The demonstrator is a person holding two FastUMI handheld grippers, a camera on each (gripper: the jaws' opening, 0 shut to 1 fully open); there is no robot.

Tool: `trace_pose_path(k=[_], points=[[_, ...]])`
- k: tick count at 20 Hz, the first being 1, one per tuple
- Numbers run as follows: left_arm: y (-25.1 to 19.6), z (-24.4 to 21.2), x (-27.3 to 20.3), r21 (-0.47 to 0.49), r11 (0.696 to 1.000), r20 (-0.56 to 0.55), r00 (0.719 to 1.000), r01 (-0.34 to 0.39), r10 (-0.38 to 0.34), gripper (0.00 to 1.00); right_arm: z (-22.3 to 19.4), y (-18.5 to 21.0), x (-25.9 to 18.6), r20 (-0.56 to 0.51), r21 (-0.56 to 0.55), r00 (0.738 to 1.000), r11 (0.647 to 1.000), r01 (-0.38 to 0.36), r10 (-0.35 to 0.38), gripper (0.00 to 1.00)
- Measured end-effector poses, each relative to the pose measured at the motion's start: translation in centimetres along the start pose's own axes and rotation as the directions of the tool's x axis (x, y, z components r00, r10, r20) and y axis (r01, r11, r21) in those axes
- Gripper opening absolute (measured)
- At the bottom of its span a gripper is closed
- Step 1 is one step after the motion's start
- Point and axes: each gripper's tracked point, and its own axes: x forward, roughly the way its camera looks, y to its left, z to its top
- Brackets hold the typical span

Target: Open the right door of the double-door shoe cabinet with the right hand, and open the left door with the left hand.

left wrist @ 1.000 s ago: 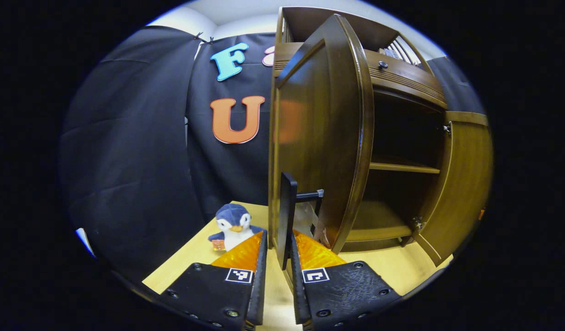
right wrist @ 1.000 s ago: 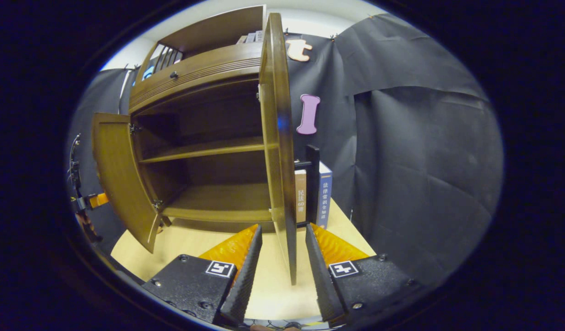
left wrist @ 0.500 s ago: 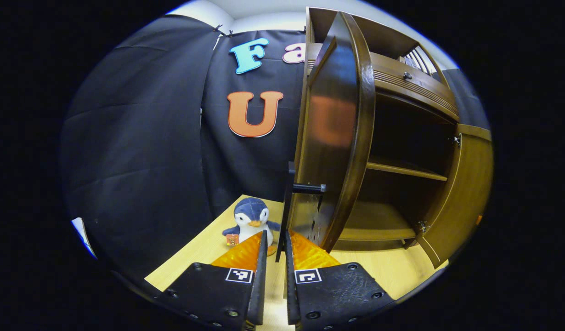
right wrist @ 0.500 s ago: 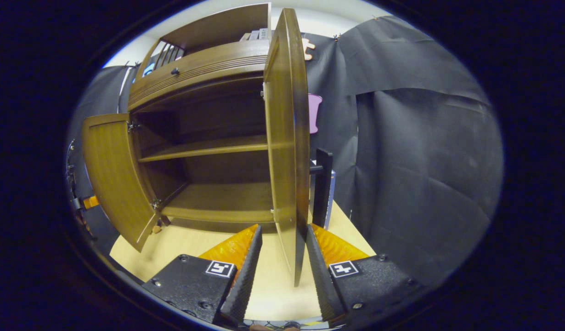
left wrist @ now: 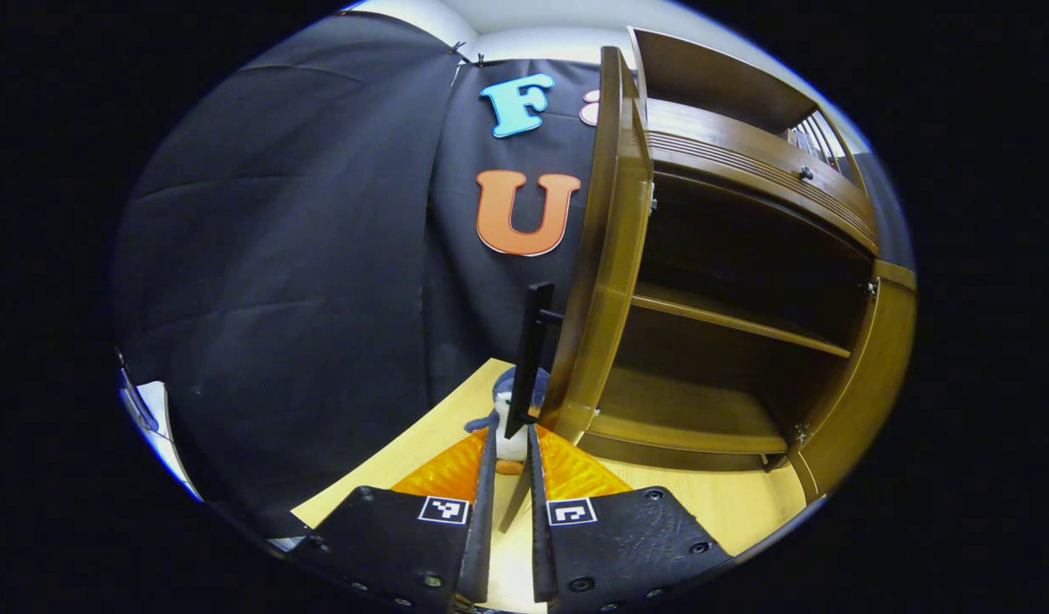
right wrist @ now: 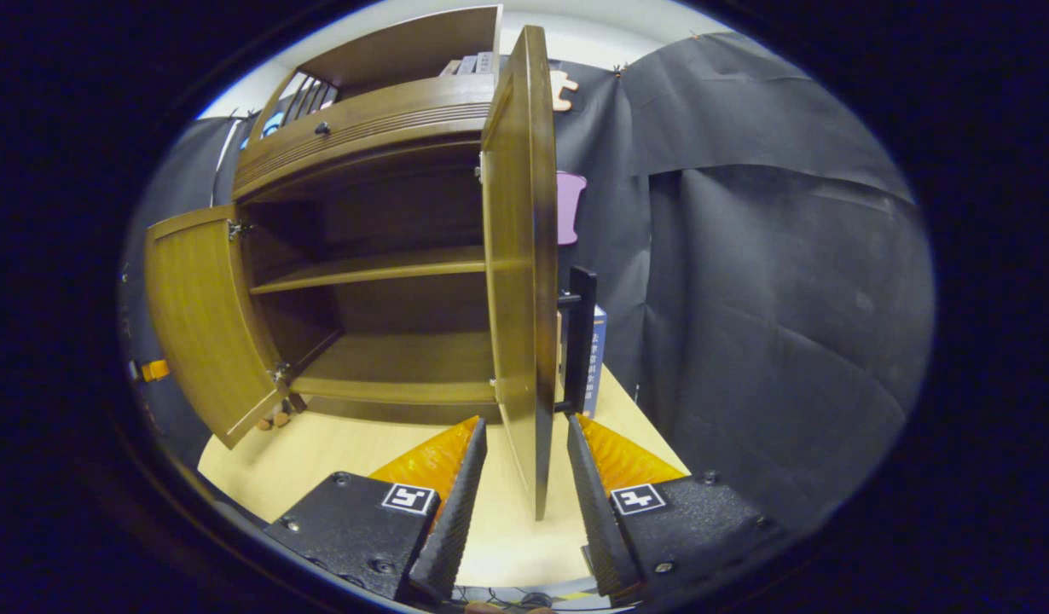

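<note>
Both doors of the brown wooden shoe cabinet [left wrist: 746,162] stand open. In the left gripper view the left door [left wrist: 611,256] is edge-on, and its black bar handle [left wrist: 533,341] runs down between my left gripper's [left wrist: 511,431] fingers, which are shut on it. The right door [left wrist: 857,375] hangs open at the far side. In the right gripper view the right door [right wrist: 520,256] is edge-on with its black handle [right wrist: 580,341] just to its right. My right gripper [right wrist: 524,422] is open and straddles that door's lower edge. The left door [right wrist: 200,333] stands wide at the left.
Inside, a bare shelf [right wrist: 371,269] and floor board [right wrist: 405,367]. A plush penguin [left wrist: 506,405] sits on the light wooden table [left wrist: 729,503] behind the left handle. Books [right wrist: 597,358] stand behind the right door. A drawer with a small knob [right wrist: 321,129] tops the cabinet.
The left door has swung farther open with my left gripper on its handle, and it now shows edge-on. The right door and right gripper have barely shifted.
</note>
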Motion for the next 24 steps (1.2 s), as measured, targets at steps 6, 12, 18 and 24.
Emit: trace_pose_path(k=[6,12,18,24], points=[[-1.2,1.4,-1.5,0.105,0.994,0.047,0.999,0.008,-0.012,0.19,1.3,1.2,-2.3,0.049,-0.003,0.999,1.000,0.001,-0.001,0.61],[-4.1,2.9,-3.1,0.180,0.983,0.109,0.993,0.027,-0.047,0.34,3.0,4.7,-3.5,0.101,-0.064,0.994,0.997,-0.044,0.051,0.62],[-8.4,3.9,-4.4,0.186,0.978,0.135,0.984,0.092,-0.118,0.41,4.1,8.7,-3.2,0.117,-0.106,0.984,0.986,-0.126,0.138,0.64],[-13.2,5.0,-6.6,0.157,0.972,0.164,0.966,0.174,-0.199,0.77,6.1,11.5,-2.7,0.153,-0.111,0.969,0.978,-0.177,0.193,0.64]])
